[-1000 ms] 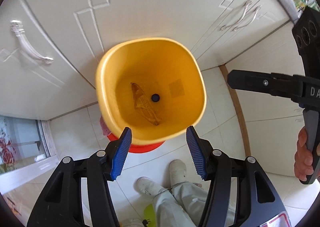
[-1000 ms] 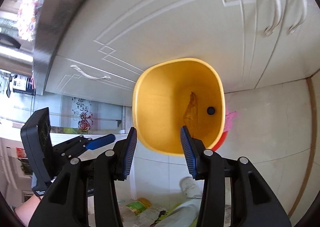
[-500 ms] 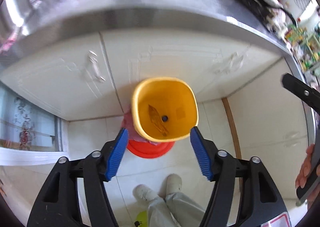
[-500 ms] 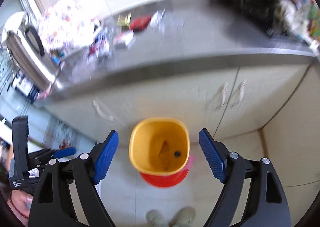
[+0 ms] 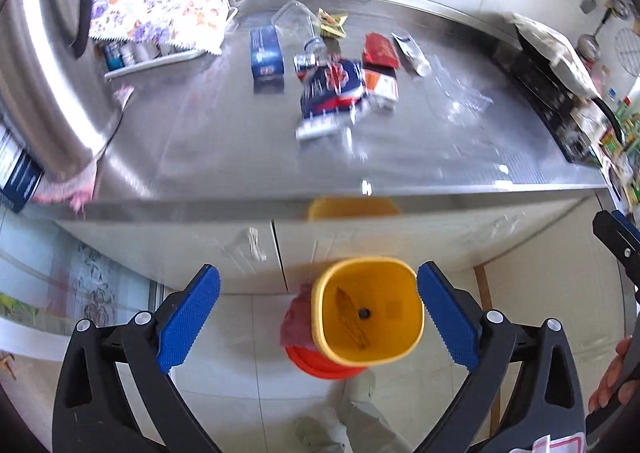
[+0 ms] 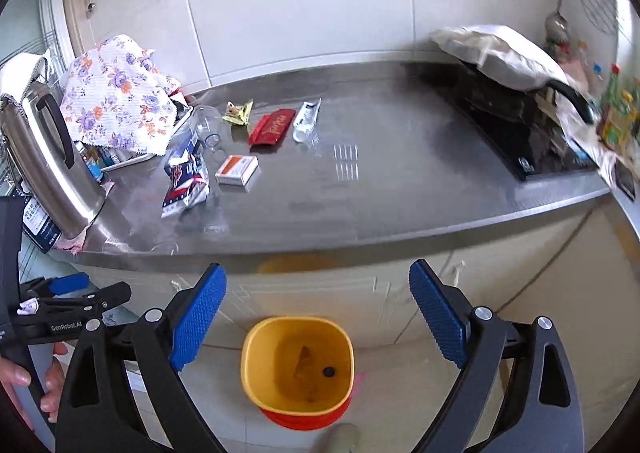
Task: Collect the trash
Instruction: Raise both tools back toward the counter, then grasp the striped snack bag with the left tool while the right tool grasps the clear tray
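Observation:
A yellow trash bin (image 5: 368, 309) (image 6: 298, 365) stands on the floor before the cabinets, holding a brown wrapper and a small dark cap. On the steel counter (image 6: 400, 157) lie trash items: a crumpled blue-red bag (image 5: 332, 93) (image 6: 186, 181), an orange-white box (image 6: 237, 170), a red packet (image 6: 274, 127), a white tube (image 6: 306, 119), a gold wrapper (image 6: 238, 113), a clear bottle (image 5: 298, 27) and a blue box (image 5: 266, 53). My left gripper (image 5: 318, 325) and right gripper (image 6: 316, 319) are both open, empty, high above the bin.
A steel kettle (image 6: 48, 165) and a floral cloth (image 6: 116, 105) stand at the counter's left. A black cooktop (image 6: 520, 125) with a covered pan is at the right. A red basin (image 5: 320, 365) sits under the bin. My shoes show on the floor tiles.
Both grippers have risen and tilted up from just over the bin, and their jaws have opened wider. The counter with its trash has come into view.

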A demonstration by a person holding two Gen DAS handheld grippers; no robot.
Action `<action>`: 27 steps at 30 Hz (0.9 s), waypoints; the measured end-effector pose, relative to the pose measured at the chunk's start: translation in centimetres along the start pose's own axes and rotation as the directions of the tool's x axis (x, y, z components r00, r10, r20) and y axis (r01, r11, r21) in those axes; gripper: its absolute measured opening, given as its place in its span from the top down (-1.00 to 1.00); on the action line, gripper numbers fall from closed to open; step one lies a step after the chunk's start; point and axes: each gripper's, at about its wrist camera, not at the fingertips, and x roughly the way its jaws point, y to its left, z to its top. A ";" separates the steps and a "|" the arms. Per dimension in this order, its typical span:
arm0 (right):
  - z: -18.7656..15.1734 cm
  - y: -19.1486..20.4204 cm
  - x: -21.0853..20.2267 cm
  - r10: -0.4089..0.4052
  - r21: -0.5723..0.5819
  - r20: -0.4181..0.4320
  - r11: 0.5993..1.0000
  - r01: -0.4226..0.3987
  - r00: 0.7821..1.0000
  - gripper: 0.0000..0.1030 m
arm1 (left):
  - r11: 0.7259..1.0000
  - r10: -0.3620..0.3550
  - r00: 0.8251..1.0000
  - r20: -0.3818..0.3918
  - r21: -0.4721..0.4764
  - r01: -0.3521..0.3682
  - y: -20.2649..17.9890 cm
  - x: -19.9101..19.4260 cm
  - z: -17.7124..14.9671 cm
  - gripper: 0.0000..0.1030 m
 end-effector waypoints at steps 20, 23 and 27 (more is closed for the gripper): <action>12.6 -0.6 15.6 0.086 -0.171 -0.031 0.981 -0.090 0.996 -0.80 | 0.993 0.017 0.999 -0.052 -0.117 -0.023 -0.2 10.2 13.2 -0.90; 13.2 -0.5 17.8 0.098 -0.192 -0.060 0.975 -0.108 0.993 -0.80 | 0.992 0.024 0.997 -0.070 -0.122 -0.033 0.0 11.6 13.1 -0.91; 13.3 -0.2 20.5 0.114 -0.224 -0.110 0.965 -0.136 0.987 -0.56 | 0.991 -0.007 0.997 -0.079 -0.136 -0.003 0.1 12.6 12.7 -0.91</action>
